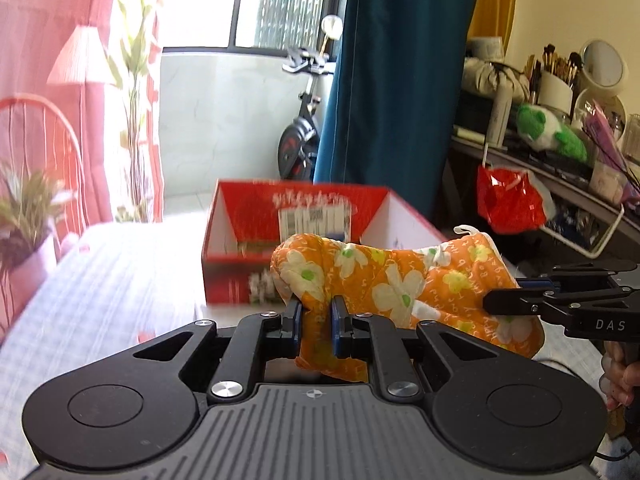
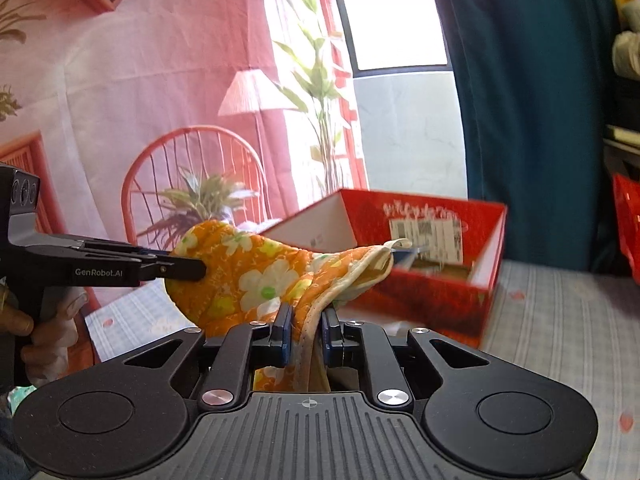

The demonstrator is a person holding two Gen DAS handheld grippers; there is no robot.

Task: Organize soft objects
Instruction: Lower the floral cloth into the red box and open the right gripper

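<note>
You have 1 orange quilted oven mitt with a yellow-and-white flower print (image 1: 384,280) off the bed, stretched between 2 grippers. Left gripper (image 1: 316,312) is clenched on its closed end; right gripper (image 2: 305,320) is clenched on the cream-edged cuff. Step in hand, by my judgement: carrying. Just ahead of both sits 1 open red cardboard box (image 1: 296,204). Next move likely: advance over the box, lower, release together.

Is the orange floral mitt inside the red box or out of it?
Out. The mitt hangs in front of the red box, pinched by the left tool and right tool.
</note>
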